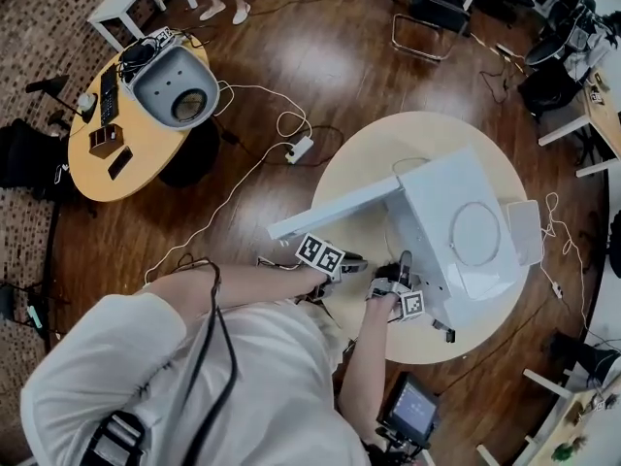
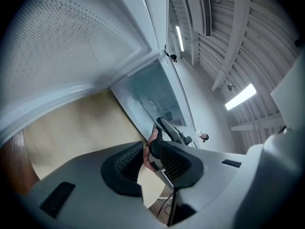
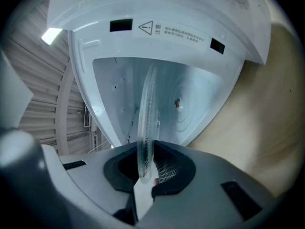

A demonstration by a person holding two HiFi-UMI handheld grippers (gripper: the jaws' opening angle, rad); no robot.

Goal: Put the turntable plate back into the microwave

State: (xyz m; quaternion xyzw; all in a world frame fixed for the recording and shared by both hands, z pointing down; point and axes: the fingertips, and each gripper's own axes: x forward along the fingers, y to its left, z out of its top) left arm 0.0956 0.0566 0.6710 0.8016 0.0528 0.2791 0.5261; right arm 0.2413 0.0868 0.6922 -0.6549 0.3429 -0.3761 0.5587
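The turntable plate (image 3: pixel 147 113) is clear glass, so I judge it stiff, fairly heavy for its thickness, slick and quick to chip if it knocks the metal frame. The rim is the only sensible hold, and that is where the right gripper (image 3: pixel 148 171) has it: the fingers are pinched on the lower edge, and the disc stands edge-on just before the open mouth of the microwave (image 3: pixel 157 27). Gripped at one point of the rim, it will want to swing or slip, so it probably needs laying flat slowly and centring over the small hub (image 3: pixel 177 102) on the cavity floor. The left gripper (image 2: pixel 153 157) has its fingers spread with nothing between them; only the person's other hand shows through the gap. The right gripper view alone shows the plate and the cavity. The left gripper view shows the perforated inner face of the door (image 2: pixel 71 46) close above it. The head view adds the layout — the door swung wide over the round tabletop (image 1: pixel 359 173), both grippers low at the opening — though the plate can't be made out there.
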